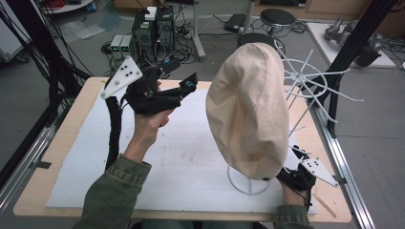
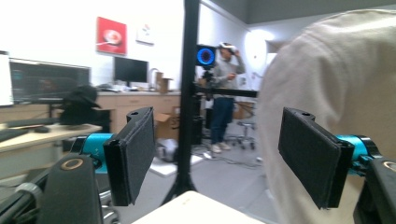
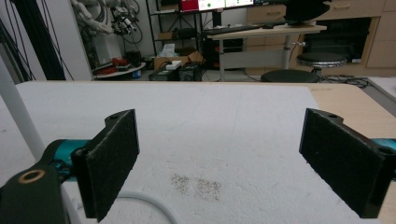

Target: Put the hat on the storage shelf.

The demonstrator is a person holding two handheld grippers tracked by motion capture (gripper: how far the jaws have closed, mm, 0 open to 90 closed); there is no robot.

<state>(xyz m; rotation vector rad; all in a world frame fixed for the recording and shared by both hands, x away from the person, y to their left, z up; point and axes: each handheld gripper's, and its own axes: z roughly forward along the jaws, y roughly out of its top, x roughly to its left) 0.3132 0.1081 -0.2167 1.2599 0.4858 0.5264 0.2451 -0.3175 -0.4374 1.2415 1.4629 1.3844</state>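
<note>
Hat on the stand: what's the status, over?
Both tongs open, empty. Left tongs beside hat, not touching. Right tongs low by stand. Nothing in the way.

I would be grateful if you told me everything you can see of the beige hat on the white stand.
The beige hat looks like soft, plain cotton cloth with faint seams, rounded and slightly wrinkled. It hangs upright over the top of a white wire stand, whose ring base rests on the white foam mat. Thin white prongs stick out behind it on the right. The left gripper is open close beside it, not touching; in the left gripper view the cloth looms behind the right jaw.
</note>
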